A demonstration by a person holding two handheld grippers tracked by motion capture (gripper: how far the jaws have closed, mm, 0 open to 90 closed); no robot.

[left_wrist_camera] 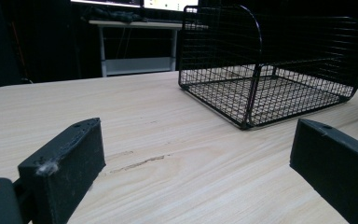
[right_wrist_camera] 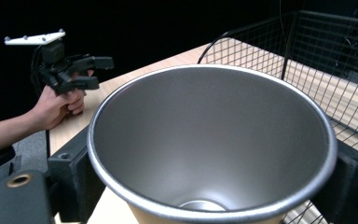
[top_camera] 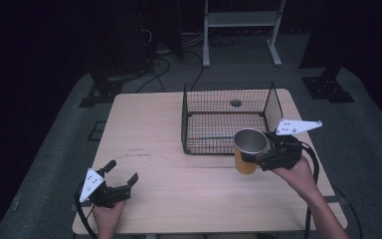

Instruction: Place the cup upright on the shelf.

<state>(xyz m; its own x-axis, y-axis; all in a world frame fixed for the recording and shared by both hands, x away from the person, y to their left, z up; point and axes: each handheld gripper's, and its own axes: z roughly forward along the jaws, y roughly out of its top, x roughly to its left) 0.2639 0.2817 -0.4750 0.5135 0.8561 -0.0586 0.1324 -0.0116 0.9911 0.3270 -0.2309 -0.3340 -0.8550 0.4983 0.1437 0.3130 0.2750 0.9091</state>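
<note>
The cup point(top_camera: 249, 150) stands upright, mouth up, pinched by the right gripper point(top_camera: 264, 155) beside the basket point(top_camera: 227, 119); the left gripper point(top_camera: 120, 174) rests spread.

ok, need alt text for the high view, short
The right gripper holds a yellow metal cup upright at the near right corner of a black wire basket on a wooden table. The left gripper rests open near the table's front left, holding nothing.

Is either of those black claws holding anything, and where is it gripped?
The right gripper clamps the yellow metal cup across its body just below the rim, one jaw on each side. The left gripper holds nothing.
</note>
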